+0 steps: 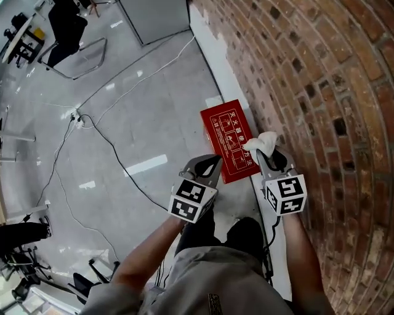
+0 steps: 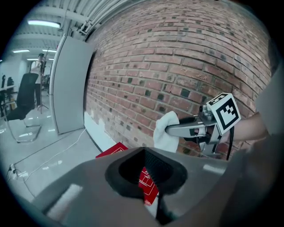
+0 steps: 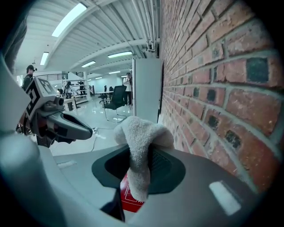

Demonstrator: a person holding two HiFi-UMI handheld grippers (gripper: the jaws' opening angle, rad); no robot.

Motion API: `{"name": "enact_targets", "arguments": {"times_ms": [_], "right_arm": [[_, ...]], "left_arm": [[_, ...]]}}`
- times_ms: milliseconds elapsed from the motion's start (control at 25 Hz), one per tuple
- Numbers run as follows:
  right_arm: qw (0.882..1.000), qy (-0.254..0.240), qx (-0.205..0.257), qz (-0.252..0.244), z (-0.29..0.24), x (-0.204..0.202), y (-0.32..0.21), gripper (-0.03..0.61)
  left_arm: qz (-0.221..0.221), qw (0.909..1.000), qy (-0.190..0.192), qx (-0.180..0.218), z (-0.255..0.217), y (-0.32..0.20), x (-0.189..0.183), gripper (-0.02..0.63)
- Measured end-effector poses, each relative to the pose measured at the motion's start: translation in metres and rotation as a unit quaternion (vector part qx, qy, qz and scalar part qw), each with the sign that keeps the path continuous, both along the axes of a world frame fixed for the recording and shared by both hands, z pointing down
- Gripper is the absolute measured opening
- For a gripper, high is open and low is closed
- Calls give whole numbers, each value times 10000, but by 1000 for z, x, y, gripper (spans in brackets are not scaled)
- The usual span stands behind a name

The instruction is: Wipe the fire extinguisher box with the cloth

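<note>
The red fire extinguisher box [image 1: 228,140] lies flat on the grey floor beside the brick wall. My right gripper [image 1: 266,154] is shut on a white cloth [image 1: 261,144], which hangs over the box's near right corner. The cloth [image 3: 140,142] is bunched between the jaws, and a bit of the red box [image 3: 129,200] shows below it. My left gripper [image 1: 210,165] hovers over the box's near left edge, its jaws together and holding nothing. In the left gripper view, the box [image 2: 113,150] sits beyond the jaws, and the right gripper [image 2: 175,130] holds the cloth [image 2: 164,133] against the wall side.
The brick wall [image 1: 320,92] runs along the right with a white strip [image 1: 215,67] at its foot. Black and white cables [image 1: 104,138] cross the floor to the left. A grey panel [image 1: 154,18] stands at the back, and a chair [image 1: 68,37] is far left.
</note>
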State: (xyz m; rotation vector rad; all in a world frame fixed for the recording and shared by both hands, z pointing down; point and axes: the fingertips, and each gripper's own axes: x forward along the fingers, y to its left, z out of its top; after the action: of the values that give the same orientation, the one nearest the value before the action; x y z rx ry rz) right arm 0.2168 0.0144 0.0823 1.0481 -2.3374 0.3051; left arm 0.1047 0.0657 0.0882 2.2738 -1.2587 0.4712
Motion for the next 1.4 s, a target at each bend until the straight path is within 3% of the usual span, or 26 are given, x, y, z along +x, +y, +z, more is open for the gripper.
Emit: {"name": "enact_targets", "arguments": {"times_ms": [200,440,640,840,960,1120,1400], "right_arm": [[9979,297,-567,19,66,1,-23,121],[9942,380,-892,-471,132,-27,-66,121],[9884,615,-1024,-941,184,-59,-118,121],[9870,586,-1191,-905,217,-89,-173,123],[9828,827,-1380,-910,243,-103,-191,123],[9739,1225,-1593,-1060,265,-108,-195,121],[9697,978,-2053,-889,269,-82,-148,118]], "left_arm": [[89,9986,38,-510,57,-15,2,0],[-27,9958,-38,-913,111,-40,1,0],[-519,9932,-147,-1029,143,-71,-20,0],[-958,9892,-100,-1109,164,-84,-38,0],[-1162,9859,-54,-1206,170,-80,-44,0],[-1287,9842,-20,-1219,174,-78,-49,0],[-1046,9856,18,-1325,187,-71,-29,0]]}}
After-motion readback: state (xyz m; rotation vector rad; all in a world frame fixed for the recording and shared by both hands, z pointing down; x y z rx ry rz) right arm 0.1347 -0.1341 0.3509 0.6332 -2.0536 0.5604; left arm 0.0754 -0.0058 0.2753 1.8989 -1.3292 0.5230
